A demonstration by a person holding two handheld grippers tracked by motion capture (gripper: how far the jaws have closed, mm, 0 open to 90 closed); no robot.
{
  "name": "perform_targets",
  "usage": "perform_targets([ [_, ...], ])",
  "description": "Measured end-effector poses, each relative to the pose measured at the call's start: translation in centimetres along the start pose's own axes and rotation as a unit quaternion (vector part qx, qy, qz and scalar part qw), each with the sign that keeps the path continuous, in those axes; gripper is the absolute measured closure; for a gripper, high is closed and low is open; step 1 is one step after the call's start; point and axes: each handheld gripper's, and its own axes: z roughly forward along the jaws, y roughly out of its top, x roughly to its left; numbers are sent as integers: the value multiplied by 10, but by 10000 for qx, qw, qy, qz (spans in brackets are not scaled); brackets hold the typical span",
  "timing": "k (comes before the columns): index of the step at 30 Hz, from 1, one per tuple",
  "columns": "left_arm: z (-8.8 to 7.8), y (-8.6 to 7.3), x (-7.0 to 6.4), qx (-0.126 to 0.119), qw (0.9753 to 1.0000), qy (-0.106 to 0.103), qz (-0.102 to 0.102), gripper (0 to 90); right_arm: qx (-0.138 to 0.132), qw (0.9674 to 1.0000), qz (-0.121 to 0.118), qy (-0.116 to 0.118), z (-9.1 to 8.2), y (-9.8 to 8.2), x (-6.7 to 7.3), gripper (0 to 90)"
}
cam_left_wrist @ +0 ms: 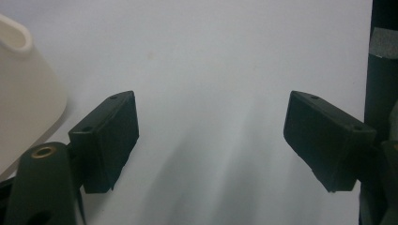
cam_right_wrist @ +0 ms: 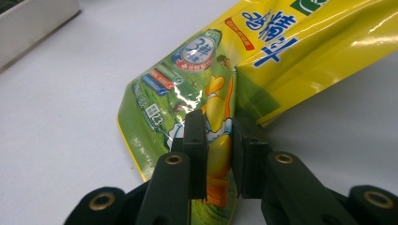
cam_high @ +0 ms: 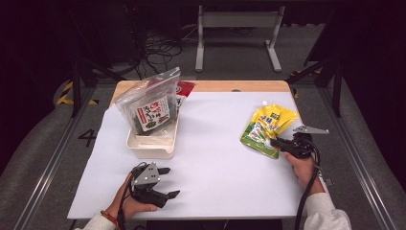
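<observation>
Right claw [cam_right_wrist: 219, 154] pinching pouch [cam_high: 266, 128], spout far-right

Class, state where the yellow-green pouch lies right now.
In the high view the yellow-green pouch lies at the table's right edge, its near end pinched in the right gripper, far from the cream tray.

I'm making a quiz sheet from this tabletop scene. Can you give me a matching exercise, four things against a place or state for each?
Things:
1. yellow pouch
2. cream tray
3. left gripper
4. clear bag of snacks

Places or states:
A. jaws wide apart over bare white table
B. standing in the tray
C. pinched at its edge by the right gripper
D. on the table's left side, holding packets

Pairs: 1-C, 2-D, 3-A, 4-B
</observation>
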Motion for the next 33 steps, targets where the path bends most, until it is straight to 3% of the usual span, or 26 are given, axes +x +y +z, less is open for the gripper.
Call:
perform_targets([
  [5,3,5,0,-50,9999,-92,-67,184,-50,9996,-206,201,-5,-4,10,798],
  [10,12,13,-2,-69,9996,-220,-130,177,-101,9974,-521,485,-14,-5,34,807],
  [14,25,22,-3,-37,9995,-231,-193,172,-118,9951,-711,672,-14,-7,50,808],
  [16,34,30,-3,-92,9990,-338,-274,172,-139,9936,-833,754,-13,-7,58,809],
  [18,43,39,-2,-135,9986,-419,-305,162,-197,9913,-942,894,-13,-8,69,809],
  [21,56,50,2,-230,9967,-527,-569,158,-316,9878,-1051,1107,-15,-7,84,809],
  [27,78,61,14,-204,9949,-569,-809,146,-435,9795,-1307,1472,-16,-10,106,810],
  [30,81,63,19,-314,9919,-669,-1036,145,-439,9747,-1427,1660,-17,-13,116,810],
  [33,83,64,20,-295,9925,-682,-973,140,-440,9704,-1551,1797,-16,-14,125,810],
])
